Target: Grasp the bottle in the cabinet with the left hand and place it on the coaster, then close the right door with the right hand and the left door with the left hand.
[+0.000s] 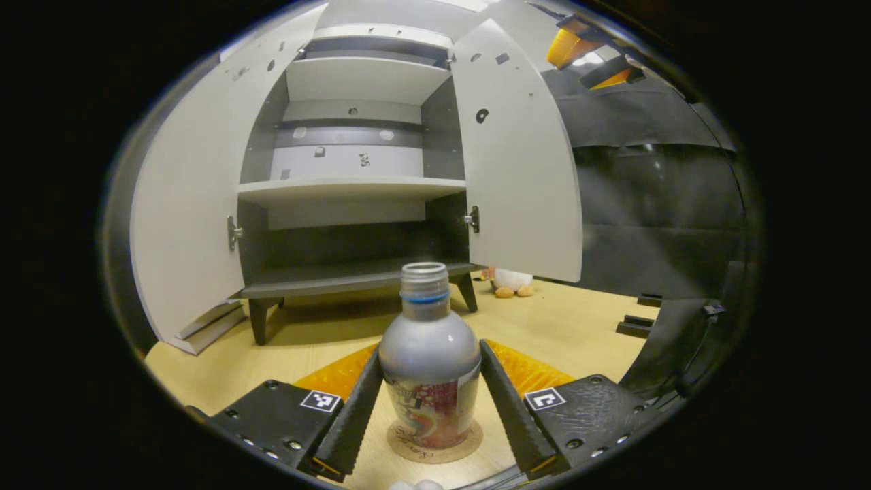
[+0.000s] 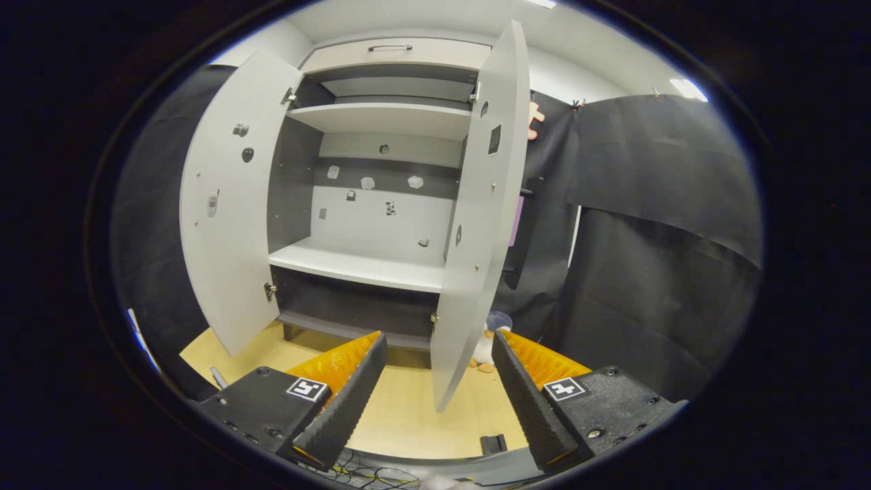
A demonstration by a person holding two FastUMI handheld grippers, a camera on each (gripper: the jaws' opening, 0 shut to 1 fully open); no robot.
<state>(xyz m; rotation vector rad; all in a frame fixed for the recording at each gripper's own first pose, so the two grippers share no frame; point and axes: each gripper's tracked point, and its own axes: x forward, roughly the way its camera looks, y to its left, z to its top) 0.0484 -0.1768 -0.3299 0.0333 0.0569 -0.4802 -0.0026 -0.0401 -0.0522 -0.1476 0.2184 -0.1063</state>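
Cork coaster (image 1: 434, 446) under bottle (image 1: 429, 371); our left gripper (image 1: 430, 401) flanks it, contact unclear, likely steadying. Right gripper (image 2: 439, 395) spread empty, facing right door (image 2: 484, 224) for closing.

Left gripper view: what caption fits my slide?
Bottle standing on the coaster between the left gripper's fingers, cabinet doors open.

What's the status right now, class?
Left tongs flank bottle, standing on coaster. Right tongs open, empty. Both doors open.
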